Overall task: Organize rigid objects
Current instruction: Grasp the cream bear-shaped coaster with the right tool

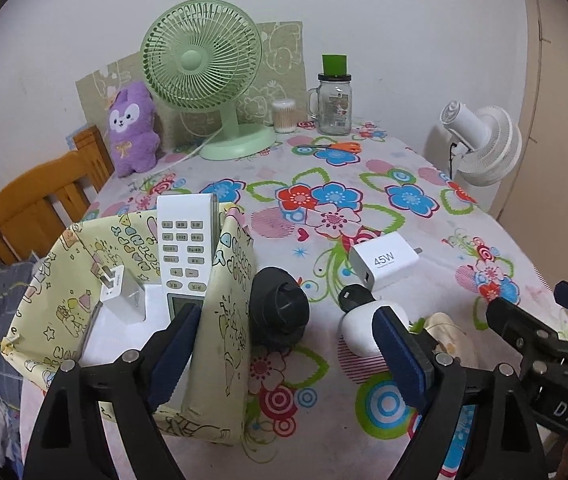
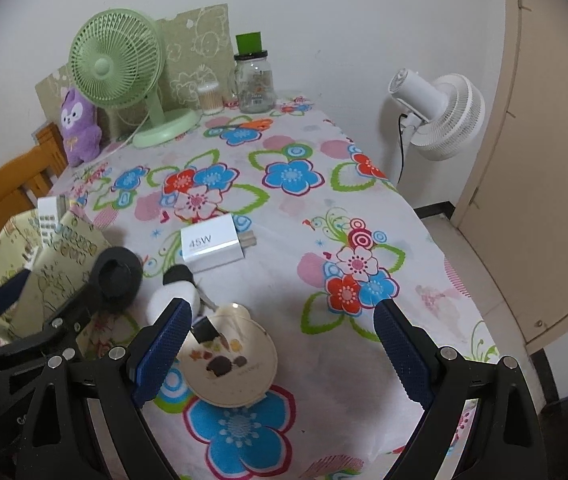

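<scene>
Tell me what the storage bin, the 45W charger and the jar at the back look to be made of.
Storage bin: looks like coated fabric or thin vinyl, since its printed walls sag and crease with a slight sheen.
45W charger: hard white plastic, smooth and a little glossy, with crisp edges.
Jar: clear glass, likely, as it is see-through with a moulded handle; the dark lid could be metal or plastic.

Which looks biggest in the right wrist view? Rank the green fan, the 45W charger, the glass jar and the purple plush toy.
1. Green fan
2. 45W charger, though it lies nearer the camera
3. Purple plush toy and glass jar: too alike to rank
</scene>
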The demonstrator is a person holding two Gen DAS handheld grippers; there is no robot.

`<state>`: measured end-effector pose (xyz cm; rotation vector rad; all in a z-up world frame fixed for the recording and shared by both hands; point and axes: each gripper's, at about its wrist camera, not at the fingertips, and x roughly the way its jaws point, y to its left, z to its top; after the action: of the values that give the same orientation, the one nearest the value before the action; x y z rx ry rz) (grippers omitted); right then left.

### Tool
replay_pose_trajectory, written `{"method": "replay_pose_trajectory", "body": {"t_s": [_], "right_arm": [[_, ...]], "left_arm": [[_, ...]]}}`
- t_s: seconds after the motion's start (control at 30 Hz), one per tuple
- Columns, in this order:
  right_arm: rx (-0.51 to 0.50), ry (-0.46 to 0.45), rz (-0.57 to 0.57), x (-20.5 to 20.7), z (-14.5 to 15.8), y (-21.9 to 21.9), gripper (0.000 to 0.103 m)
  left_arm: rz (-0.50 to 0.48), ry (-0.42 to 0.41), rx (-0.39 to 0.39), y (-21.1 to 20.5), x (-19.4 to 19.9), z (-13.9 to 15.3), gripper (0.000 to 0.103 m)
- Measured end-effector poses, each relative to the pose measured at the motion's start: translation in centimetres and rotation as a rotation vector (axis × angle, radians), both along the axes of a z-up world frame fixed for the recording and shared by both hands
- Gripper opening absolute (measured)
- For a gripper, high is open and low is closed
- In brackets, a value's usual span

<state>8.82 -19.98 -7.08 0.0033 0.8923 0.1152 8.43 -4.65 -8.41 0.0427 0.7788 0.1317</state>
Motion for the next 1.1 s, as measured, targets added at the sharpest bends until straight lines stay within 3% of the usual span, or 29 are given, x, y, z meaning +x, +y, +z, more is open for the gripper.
{"method": "replay_pose_trajectory", "body": {"t_s": [0.3, 0.5, 0.83, 1.1], "right_arm": [[-0.028, 0.027, 0.045, 0.5, -1.6, -0.2, 0.094], [0.022, 0.058, 0.096, 0.6, -2.9, -0.2, 0.094], [-0.057, 0.080, 0.240, -0.3, -5.7, 2.7, 0.094], [0.046, 0.095, 0.257, 0.5, -6.9, 2.9, 0.094]], "left_arm": [[0.048, -0.014, 0.007, -0.3, 0.1, 0.2, 0.089], [0.002, -0.053, 0.020, -1.5, -0.4, 1.3, 0.090], [-0.070, 0.065, -0.002, -3.5, 0.9, -1.7, 0.090], [-0.071, 0.055, 0.024, -3.6, 1.4, -2.0, 0.090]]}}
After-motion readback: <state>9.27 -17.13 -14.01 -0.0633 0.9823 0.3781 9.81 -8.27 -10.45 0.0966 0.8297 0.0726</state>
